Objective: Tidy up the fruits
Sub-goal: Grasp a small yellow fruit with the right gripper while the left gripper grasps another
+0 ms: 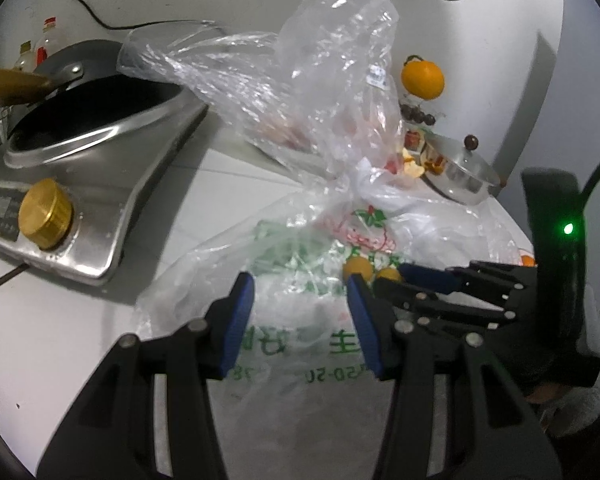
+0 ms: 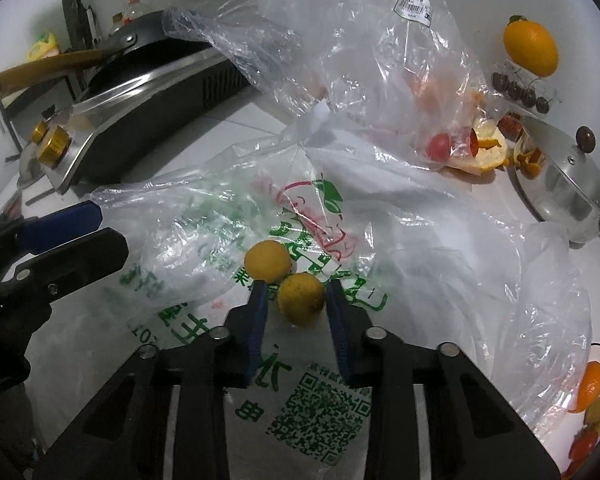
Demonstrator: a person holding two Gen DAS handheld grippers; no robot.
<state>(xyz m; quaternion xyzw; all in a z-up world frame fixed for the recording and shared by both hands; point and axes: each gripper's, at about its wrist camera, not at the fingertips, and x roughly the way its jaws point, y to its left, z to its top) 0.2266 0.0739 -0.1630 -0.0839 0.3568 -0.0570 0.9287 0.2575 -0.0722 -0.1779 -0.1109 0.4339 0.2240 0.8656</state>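
My right gripper (image 2: 294,300) is straddling a round, dimpled yellow citrus (image 2: 301,303) on the crinkly printed bag (image 2: 204,248), fingers spread; my left gripper (image 1: 300,300) is hovering open just beside.

Crinkled glossy plastic bags (image 2: 380,184); brushed-metal cooker (image 1: 112,168); shiny metal lid (image 2: 560,184).

Two yellow fruits (image 2: 284,280) lie on a clear plastic bag (image 2: 204,248) printed with green characters and a red outline drawing. The gripper pads (image 2: 256,328) are blue on black arms, the stove knob (image 1: 46,213) is gold, and a bright orange fruit (image 1: 422,79) sits against the white wall.
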